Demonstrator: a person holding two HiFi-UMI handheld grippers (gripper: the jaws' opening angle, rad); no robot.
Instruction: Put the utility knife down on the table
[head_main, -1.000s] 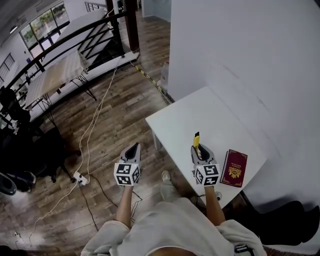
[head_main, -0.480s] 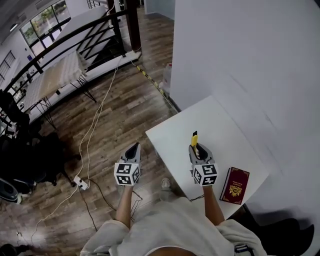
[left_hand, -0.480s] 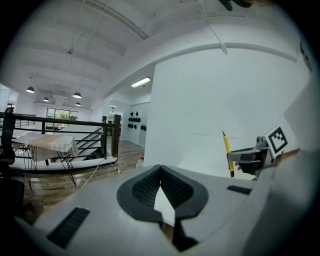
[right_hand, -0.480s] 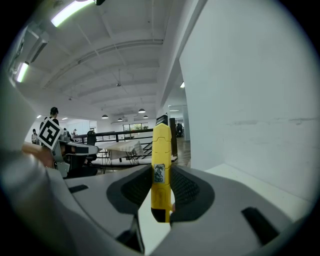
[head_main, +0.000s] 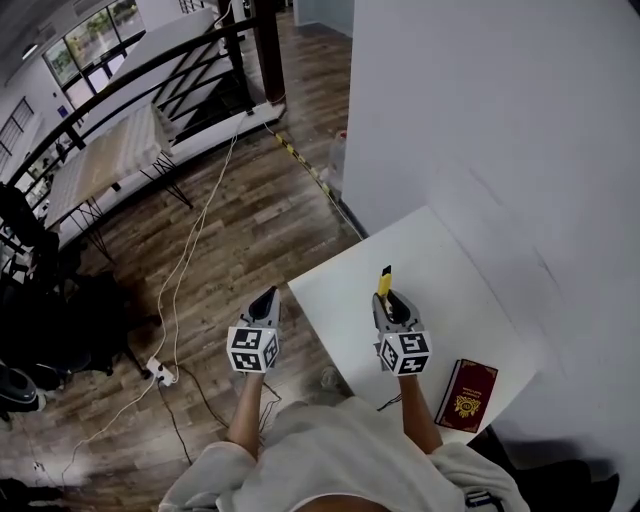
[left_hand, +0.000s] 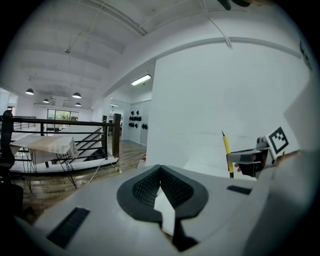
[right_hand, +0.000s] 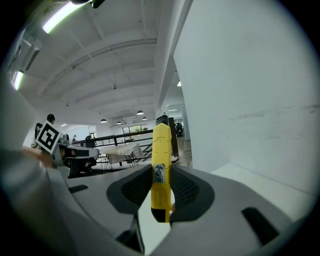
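Knife (head_main: 384, 283) carried in over the table (head_main: 455, 265), not yet set down.
Both grippers have come forward. The right gripper (head_main: 392, 300), jaws pinching the yellow knife, is now above the table's near left part, past the red book (head_main: 466, 395) at the near edge. The left gripper (head_main: 263, 303), jaws pressed together and empty, hangs off the left edge over the floor. Bare tabletop lies ahead, and nothing seems to block the set-down.

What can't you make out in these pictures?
- Knife: in the head view only its yellow end shows. The right gripper covers the rest.
- Book: in the head view its cover print is too small to read.
- Table: in the head view its near edge is hidden by the person's arm and body.
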